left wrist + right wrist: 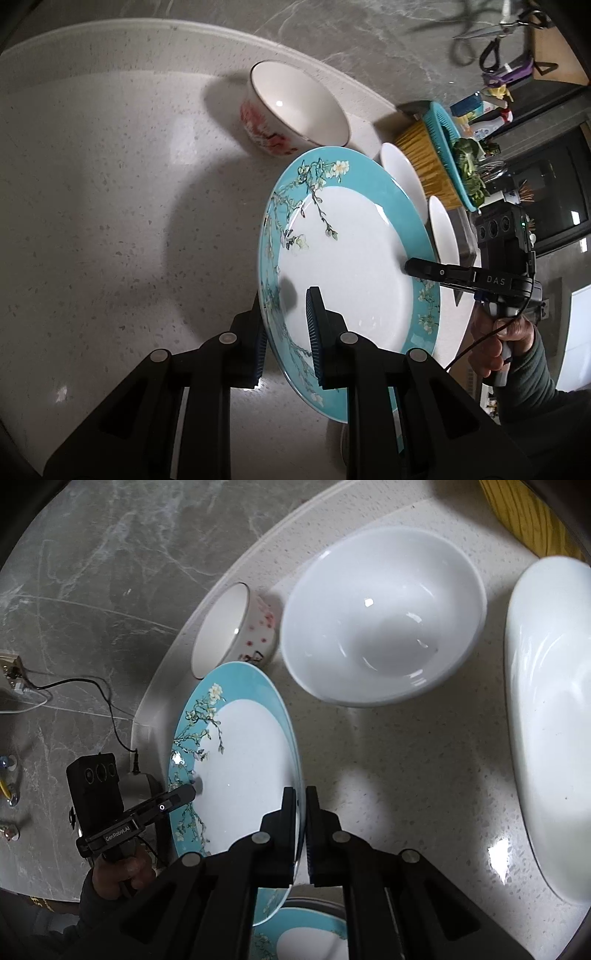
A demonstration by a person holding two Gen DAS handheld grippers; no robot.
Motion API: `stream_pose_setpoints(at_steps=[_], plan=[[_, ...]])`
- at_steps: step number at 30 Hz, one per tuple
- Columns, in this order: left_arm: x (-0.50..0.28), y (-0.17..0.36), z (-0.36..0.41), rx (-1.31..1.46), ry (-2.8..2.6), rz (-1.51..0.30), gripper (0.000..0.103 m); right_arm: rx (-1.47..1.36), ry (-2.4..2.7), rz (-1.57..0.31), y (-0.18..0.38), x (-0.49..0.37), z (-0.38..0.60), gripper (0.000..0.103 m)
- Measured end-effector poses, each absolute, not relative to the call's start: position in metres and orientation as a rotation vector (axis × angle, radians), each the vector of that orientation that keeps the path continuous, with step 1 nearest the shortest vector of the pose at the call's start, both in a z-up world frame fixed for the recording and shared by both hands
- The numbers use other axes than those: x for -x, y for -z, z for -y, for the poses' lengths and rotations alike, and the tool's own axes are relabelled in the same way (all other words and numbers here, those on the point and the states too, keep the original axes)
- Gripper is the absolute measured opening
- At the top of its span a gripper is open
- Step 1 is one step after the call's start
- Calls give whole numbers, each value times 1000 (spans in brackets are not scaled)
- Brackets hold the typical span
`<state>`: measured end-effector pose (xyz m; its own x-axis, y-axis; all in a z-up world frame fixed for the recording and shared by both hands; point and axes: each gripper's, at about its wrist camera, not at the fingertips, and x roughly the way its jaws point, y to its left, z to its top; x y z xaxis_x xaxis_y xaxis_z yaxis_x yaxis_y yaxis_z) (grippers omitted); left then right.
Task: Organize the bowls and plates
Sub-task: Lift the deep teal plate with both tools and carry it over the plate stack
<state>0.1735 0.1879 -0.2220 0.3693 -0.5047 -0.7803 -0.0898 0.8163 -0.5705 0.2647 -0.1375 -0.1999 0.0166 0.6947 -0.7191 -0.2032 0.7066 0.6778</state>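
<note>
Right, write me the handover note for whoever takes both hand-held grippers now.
Left hand-held gripper: shut on the near rim of the teal blossom plate.
Right hand-held gripper: shut on the opposite rim; plate held tilted between both, above the counter.
A second teal plate lies just below.
Not yet sorted: red-flowered bowl, white bowl, white dish.
Next, probably set the held plate on its twin.

Dim, soft light; glare spots on the white bowl (pixel 384 616), fisheye-bent edges, dark vignetted corners.
</note>
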Motion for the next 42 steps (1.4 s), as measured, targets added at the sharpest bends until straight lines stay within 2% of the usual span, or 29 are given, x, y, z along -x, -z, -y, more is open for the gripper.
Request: stream_pose_setpoints(at_steps=[18,42], plan=[[-111,164,-130,541,327,-1123,17,-448,-745,-1289,153,-210,185,7],[-31,187,-43,534,314,-1196,17,-480,-723,-1330,171,-130,255,8]])
